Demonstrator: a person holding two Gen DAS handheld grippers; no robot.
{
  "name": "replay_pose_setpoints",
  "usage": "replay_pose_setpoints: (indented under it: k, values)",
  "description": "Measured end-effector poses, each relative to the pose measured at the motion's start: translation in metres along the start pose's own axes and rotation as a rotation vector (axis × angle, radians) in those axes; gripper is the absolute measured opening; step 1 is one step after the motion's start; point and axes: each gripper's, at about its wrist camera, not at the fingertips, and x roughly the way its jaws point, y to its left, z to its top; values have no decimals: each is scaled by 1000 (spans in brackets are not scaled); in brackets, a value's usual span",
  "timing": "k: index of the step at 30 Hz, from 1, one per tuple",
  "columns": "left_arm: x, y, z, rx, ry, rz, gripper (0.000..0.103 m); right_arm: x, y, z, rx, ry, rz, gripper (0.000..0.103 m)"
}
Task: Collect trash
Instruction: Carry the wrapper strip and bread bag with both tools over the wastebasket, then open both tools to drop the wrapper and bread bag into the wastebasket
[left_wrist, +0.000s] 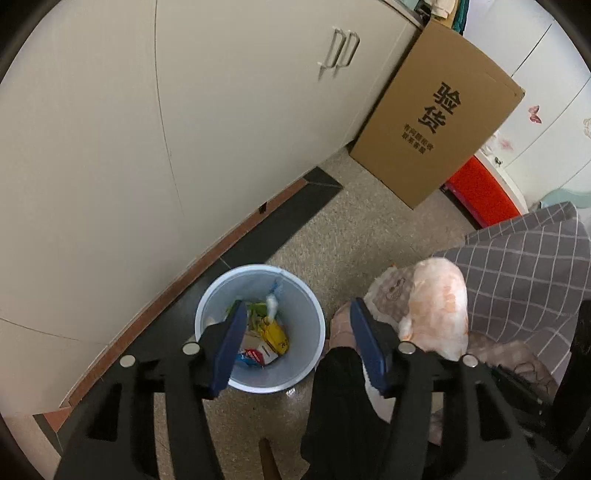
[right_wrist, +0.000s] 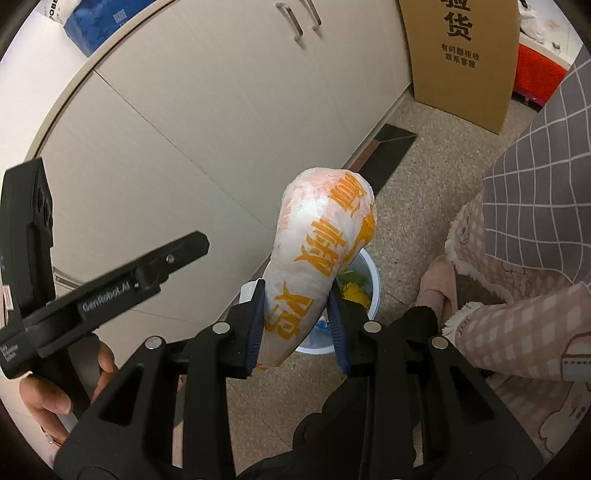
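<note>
A light blue trash bin (left_wrist: 299, 332) stands on the floor by the cabinet, with wrappers and scraps inside. My left gripper (left_wrist: 299, 336) is open and empty above the bin. My right gripper (right_wrist: 297, 321) is shut on a white plastic bag with orange print (right_wrist: 321, 243), full and pointing up and forward, held above the bin (right_wrist: 373, 291). The same bag shows in the left wrist view (left_wrist: 432, 295), to the right of the bin. The left gripper's body (right_wrist: 110, 288) shows at the left of the right wrist view.
Cream cabinet doors (left_wrist: 184, 129) run along the left. A large cardboard box (left_wrist: 439, 118) leans at the cabinet's end, with a red stool (left_wrist: 484, 192) behind it. The person's legs and slippers (right_wrist: 439, 291) are to the right of the bin.
</note>
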Motion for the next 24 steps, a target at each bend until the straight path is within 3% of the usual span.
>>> replay_pose_setpoints:
  k: [14, 21, 23, 24]
  values:
    - [6, 23, -15, -86, 6, 34, 62, 14, 17, -7, -25, 31, 12, 32]
    - [-10, 36, -16, -151, -66, 99, 67, 21, 26, 0, -36, 31, 19, 32]
    - [-15, 38, -16, -149, -86, 136, 69, 23, 28, 2, -42, 17, 28, 36]
    - [-17, 40, -15, -149, -91, 148, 69, 23, 30, 2, -45, -4, 48, 45]
